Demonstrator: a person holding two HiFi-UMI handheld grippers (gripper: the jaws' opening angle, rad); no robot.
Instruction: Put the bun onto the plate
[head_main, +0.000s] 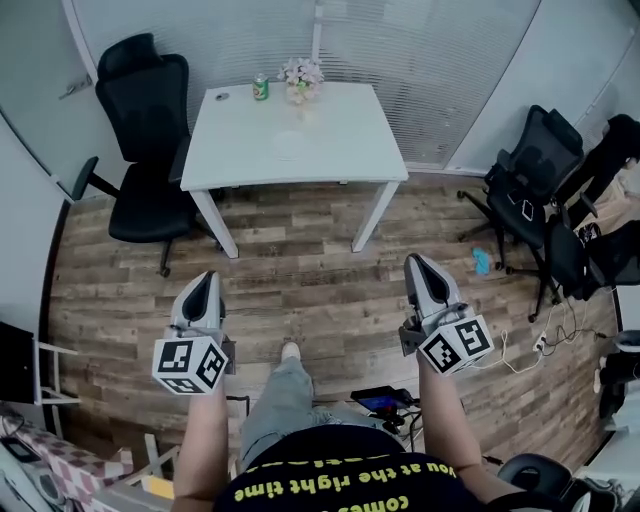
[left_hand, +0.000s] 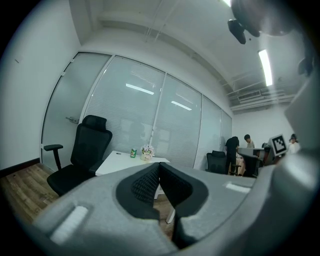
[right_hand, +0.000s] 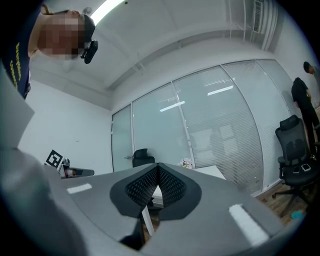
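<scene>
Wood floor (head_main: 300, 290); black shirt (head_main: 330, 452) reads "you at the right time".

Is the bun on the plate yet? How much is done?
Nothing looks done yet. The left gripper and right gripper are both shut and empty, held over the wood floor, short of the white table. A pale plate seems to lie on it near a green can and flowers. I cannot make out a bun from here. Left: reach the table, grab the bun, set it on the plate.
</scene>
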